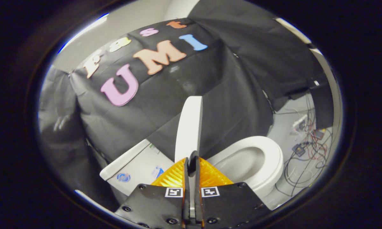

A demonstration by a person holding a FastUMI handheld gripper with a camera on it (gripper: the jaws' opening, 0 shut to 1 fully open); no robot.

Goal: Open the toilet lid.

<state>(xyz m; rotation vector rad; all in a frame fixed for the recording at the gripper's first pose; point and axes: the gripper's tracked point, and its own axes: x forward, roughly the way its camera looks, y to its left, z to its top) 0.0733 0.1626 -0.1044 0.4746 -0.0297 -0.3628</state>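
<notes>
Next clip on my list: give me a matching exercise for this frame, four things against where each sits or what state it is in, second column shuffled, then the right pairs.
Things
1. white toilet lid
2. white toilet seat ring
3. white toilet tank
4. tangle of cables

Places or states
A. lying on the floor beyond the bowl
B. raised on edge, its lower rim pinched between the fingers of the gripper
C. down flat on the bowl, bowl uncovered
D. behind the raised lid, against the black cloth wall

Pairs: 1-B, 2-C, 3-D, 4-A
</notes>
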